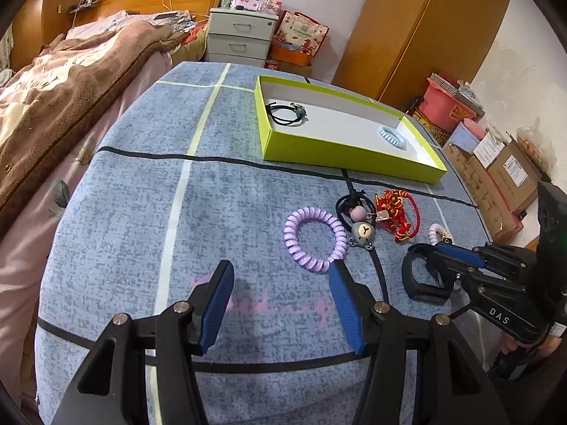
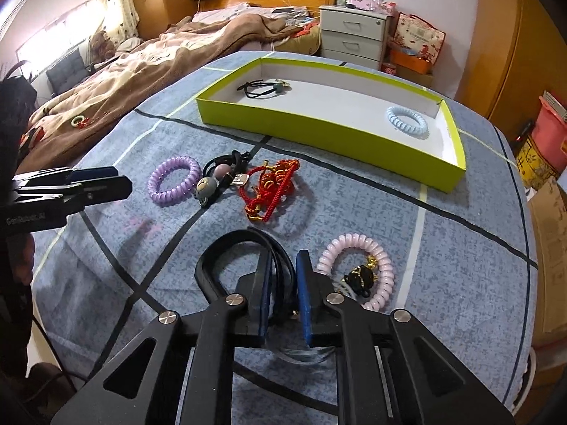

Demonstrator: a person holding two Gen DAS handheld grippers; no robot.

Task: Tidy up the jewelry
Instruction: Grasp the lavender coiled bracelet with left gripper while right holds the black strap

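A lime-green box (image 1: pixel 340 157) (image 2: pixel 319 134) holds a black hair tie with a bead (image 1: pixel 287 112) (image 2: pixel 264 89) and a light blue coil tie (image 1: pixel 392 136) (image 2: pixel 407 122). On the cloth lie a purple coil tie (image 1: pixel 315 239) (image 2: pixel 173 180), a bear hair tie (image 1: pixel 361 232) (image 2: pixel 209 186), a red cord bracelet (image 1: pixel 398 216) (image 2: pixel 271 187) and a pink coil tie (image 1: pixel 438 232) (image 2: pixel 358 269). My left gripper (image 1: pixel 281 283) is open just before the purple coil. My right gripper (image 2: pixel 285 262) (image 1: pixel 432 262) is shut on a black headband (image 2: pixel 226 258) (image 1: pixel 413 276).
The table has a blue-grey cloth (image 1: pixel 141 212) with taped lines. A bed with a brown blanket (image 1: pixel 71 71) lies left, a drawer unit (image 1: pixel 237 35) and a wardrobe (image 1: pixel 418 28) behind, and cardboard boxes (image 1: pixel 503 184) right.
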